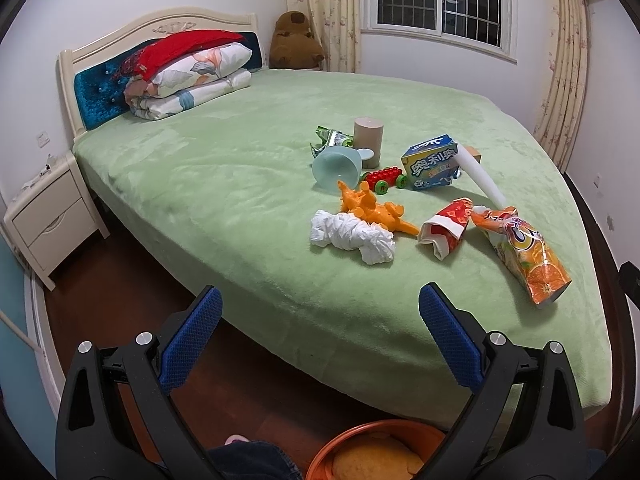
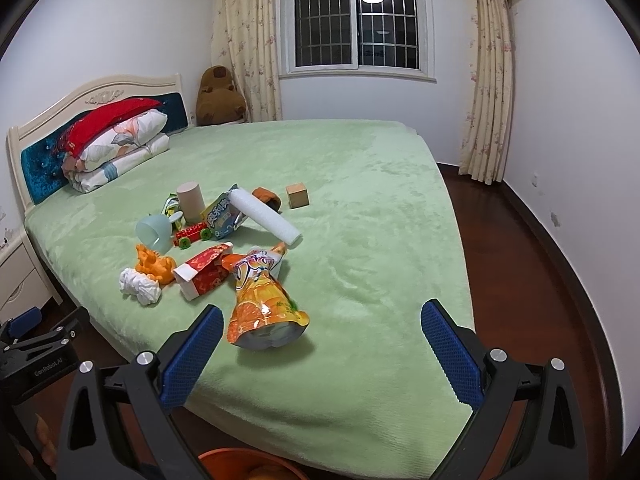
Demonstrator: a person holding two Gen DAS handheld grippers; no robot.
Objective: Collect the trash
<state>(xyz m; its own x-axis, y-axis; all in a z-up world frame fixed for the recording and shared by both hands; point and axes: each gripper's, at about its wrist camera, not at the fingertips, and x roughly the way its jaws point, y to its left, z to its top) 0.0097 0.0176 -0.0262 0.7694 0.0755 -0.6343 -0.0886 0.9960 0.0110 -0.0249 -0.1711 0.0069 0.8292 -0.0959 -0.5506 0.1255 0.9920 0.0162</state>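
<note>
Trash and toys lie mixed on the green bed (image 1: 240,184). A crumpled white tissue (image 1: 352,236) (image 2: 140,286), a red paper wrapper (image 1: 444,230) (image 2: 204,272), an orange juice pouch (image 1: 524,252) (image 2: 264,304), a blue snack box (image 1: 430,164) (image 2: 224,218), a green wrapper (image 1: 330,138) and a white foam tube (image 1: 482,178) (image 2: 266,216) lie near the bed's foot. My left gripper (image 1: 320,308) is open and empty, off the bed's edge. My right gripper (image 2: 322,320) is open and empty, just before the pouch.
An orange bin (image 1: 380,452) (image 2: 248,464) stands on the floor below both grippers. An orange toy dinosaur (image 1: 372,206), a red toy car (image 1: 384,178), a pale blue cup (image 1: 336,168), a cardboard cylinder (image 1: 368,140) and a wooden cube (image 2: 297,195) are among the trash. A nightstand (image 1: 52,220) is at the left.
</note>
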